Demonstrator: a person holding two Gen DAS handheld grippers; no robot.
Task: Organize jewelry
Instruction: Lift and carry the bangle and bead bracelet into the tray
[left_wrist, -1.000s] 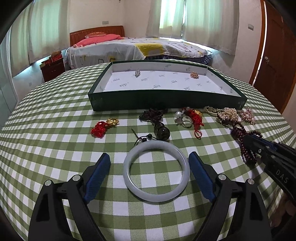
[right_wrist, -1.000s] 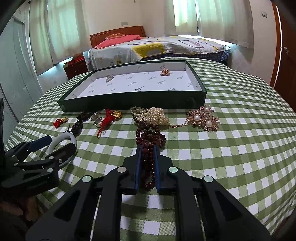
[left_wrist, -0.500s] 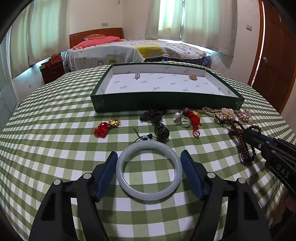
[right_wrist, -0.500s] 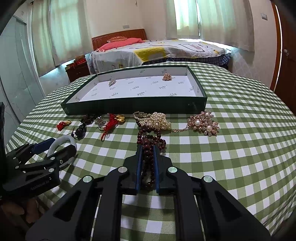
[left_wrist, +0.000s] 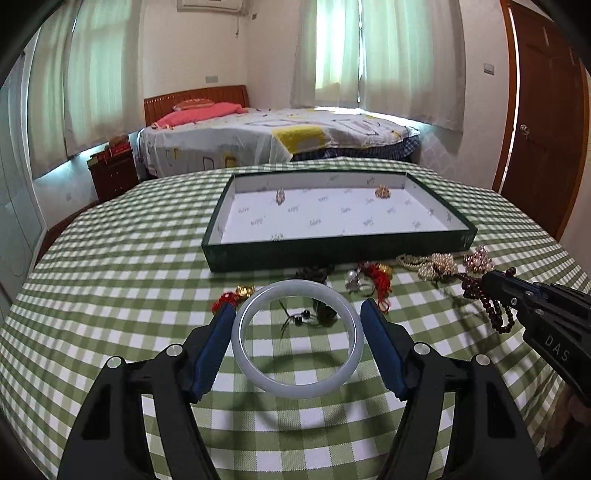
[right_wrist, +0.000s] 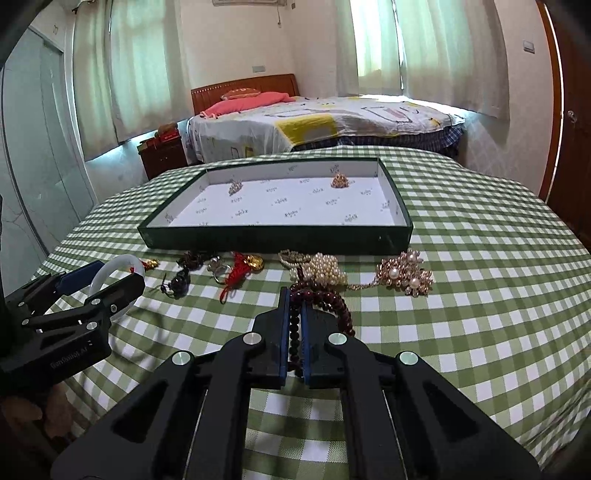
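Left wrist view: the left tongs (left_wrist: 297, 341) clamp a pale jade bangle (left_wrist: 297, 339) across its width, lifted clear of the checked table (left_wrist: 110, 280). To the right, the right tongs (right_wrist: 294, 334) are pinched together on a dark red bead strand (right_wrist: 325, 299), part still trailing on the cloth. Straight ahead of both, past the loose jewelry, the green tray (left_wrist: 332, 251) lies broadside, its long side facing both hands about equally.

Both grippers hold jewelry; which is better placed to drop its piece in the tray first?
Probably left. The left gripper grips the bangle clear of the cloth, facing the tray. The right gripper holds beads whose strand still trails among other pieces.
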